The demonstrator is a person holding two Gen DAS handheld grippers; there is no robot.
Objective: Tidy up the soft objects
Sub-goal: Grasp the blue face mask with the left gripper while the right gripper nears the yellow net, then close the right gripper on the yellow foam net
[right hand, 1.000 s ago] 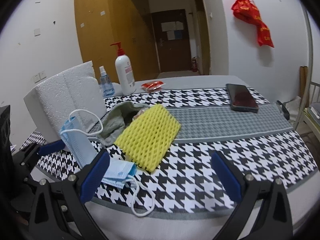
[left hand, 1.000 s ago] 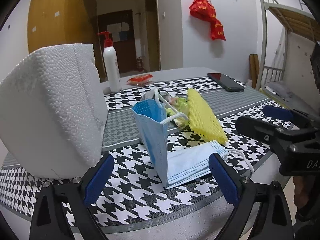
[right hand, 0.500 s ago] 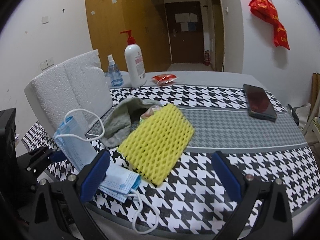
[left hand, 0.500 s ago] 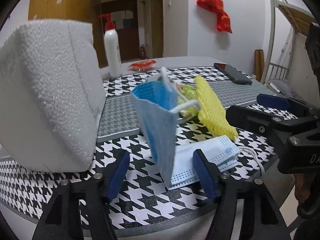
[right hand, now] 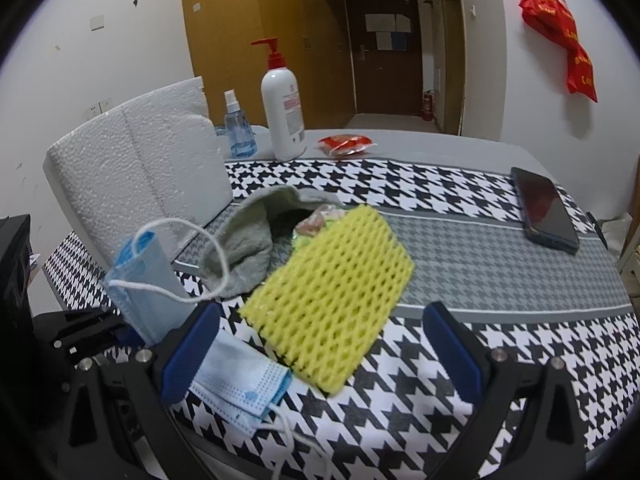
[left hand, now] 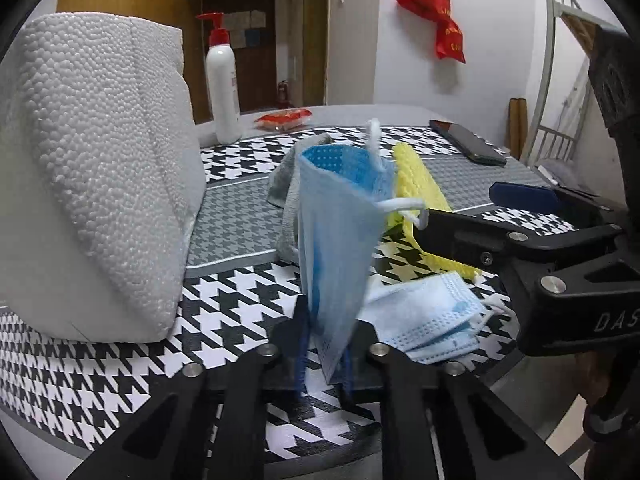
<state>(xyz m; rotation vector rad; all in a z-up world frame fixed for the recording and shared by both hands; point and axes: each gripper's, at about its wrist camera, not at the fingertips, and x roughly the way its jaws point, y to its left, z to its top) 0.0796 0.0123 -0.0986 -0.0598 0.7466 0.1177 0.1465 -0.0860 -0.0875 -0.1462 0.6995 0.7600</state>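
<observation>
At the near edge of the tabletop (right hand: 460,432), the left gripper (left hand: 326,354) is pinching the lower corner of an upright blue mask (left hand: 340,248); its jaws have just been closing onto it. A second blue mask (right hand: 240,384) is lying flat just beside it, touching the near end of the yellow foam net (right hand: 336,296). The right gripper (right hand: 320,350) is hovering spread wide over that net, gripping nothing. Behind the net a grey cloth (right hand: 248,248) is lying bunched. A white foam block (right hand: 140,168) is standing at the left edge. A pump bottle (right hand: 282,108), a spray bottle (right hand: 236,132) and a red packet (right hand: 346,144) are sitting along the far edge, a phone (right hand: 544,212) towards the right edge.
</observation>
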